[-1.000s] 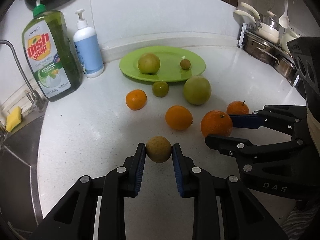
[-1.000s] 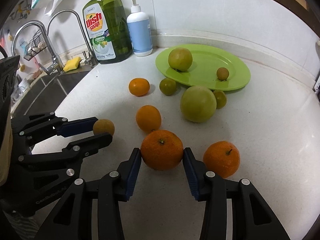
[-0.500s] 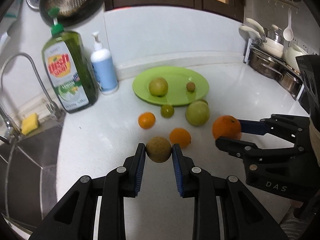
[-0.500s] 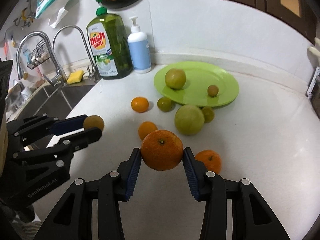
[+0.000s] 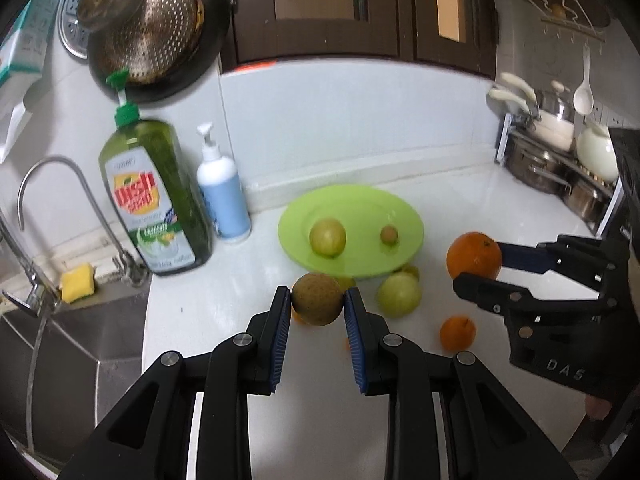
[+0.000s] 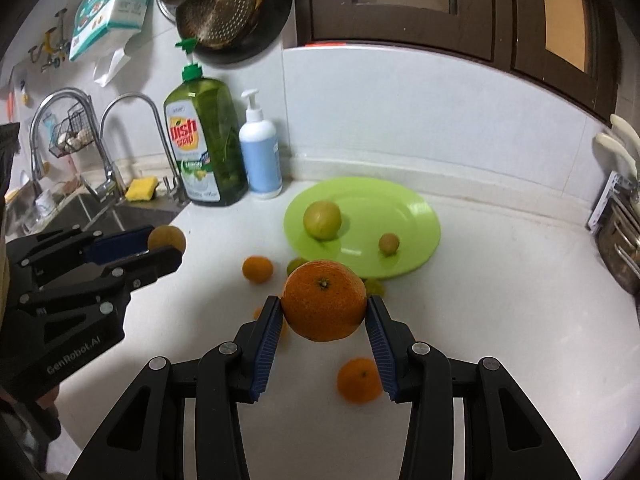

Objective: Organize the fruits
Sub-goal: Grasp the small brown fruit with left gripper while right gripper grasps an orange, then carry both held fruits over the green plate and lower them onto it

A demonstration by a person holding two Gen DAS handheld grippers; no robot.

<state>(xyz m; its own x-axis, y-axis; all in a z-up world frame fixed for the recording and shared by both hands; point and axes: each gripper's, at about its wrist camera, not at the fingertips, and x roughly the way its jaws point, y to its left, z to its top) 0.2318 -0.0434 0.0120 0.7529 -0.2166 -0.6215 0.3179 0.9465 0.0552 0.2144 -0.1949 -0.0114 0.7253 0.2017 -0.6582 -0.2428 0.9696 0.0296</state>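
**Orange and brown fruit held above the counter, green plate ahead**

Blue pads of the left gripper (image 5: 317,312) pinch a small brown round fruit (image 5: 317,299) from both sides, and it hangs clear of the white counter (image 5: 460,420). The right gripper (image 6: 323,318) is closed in the same way on a large orange (image 6: 323,300), which also hangs in the air, its stem end facing up.

Below and just beyond the grippers, loose fruit lies on the counter: a small orange (image 6: 359,381) near the right gripper, another small orange (image 6: 257,269) more to the left, and a pale green fruit (image 5: 399,294) close to the near rim of the plate. Some more pieces are partly hidden behind the held fruit, and I cannot tell what they are.

Further away is the green plate (image 6: 400,208), with a yellow-green fruit (image 6: 322,220) and a very small brownish fruit (image 6: 389,244) on it. Behind it stand the dish soap bottle (image 6: 204,144) and a white pump bottle (image 6: 260,160).

The step in hand looks like carrying both fruits to the plate. To do it well, I think each gripper should keep its pinch steady, cross over the loose fruit without touching it, and go down on a free part of the plate. Round fruit rolls easily, so the release should be low and gentle, one side at a time, away from the rim.
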